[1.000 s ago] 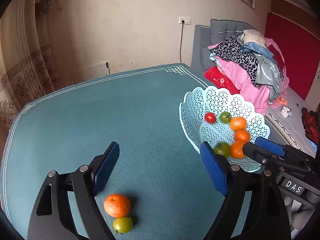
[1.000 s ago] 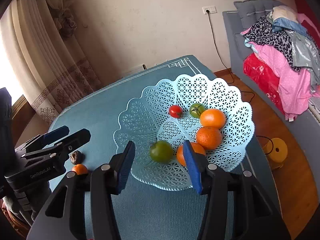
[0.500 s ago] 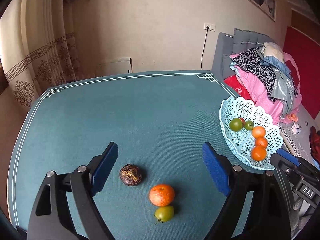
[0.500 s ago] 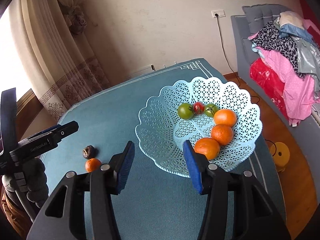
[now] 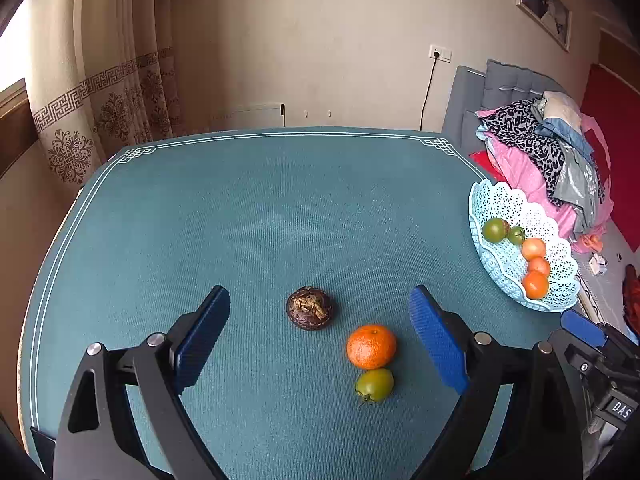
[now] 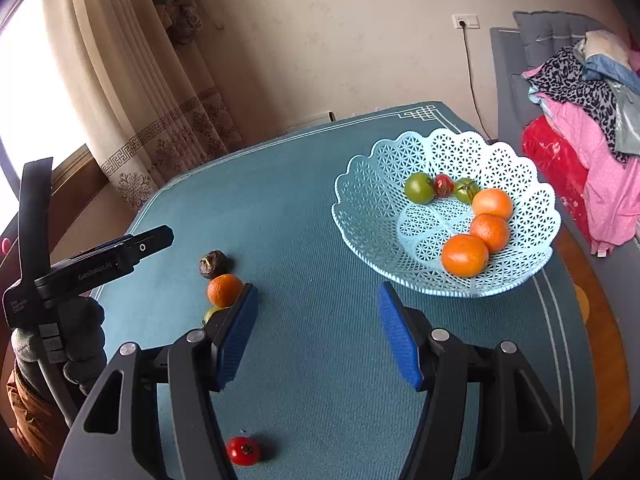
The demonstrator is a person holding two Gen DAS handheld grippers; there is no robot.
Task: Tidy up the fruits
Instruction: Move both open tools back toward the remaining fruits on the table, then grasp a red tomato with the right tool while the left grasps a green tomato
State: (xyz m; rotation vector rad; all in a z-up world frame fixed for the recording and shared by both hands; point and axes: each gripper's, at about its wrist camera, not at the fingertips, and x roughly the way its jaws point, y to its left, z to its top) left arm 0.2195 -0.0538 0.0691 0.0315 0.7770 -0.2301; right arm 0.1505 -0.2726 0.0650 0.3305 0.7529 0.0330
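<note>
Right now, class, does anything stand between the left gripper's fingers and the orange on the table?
Nothing visible does. The left gripper is open, and the orange lies on bare mat between its fingers, toward the right one. A green tomato touches it on the near side.

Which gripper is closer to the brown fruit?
Left. The left gripper is open right over the brown fruit, which sits just ahead between its fingers. The right gripper is farther off to the side, between that fruit and the basket.
</note>
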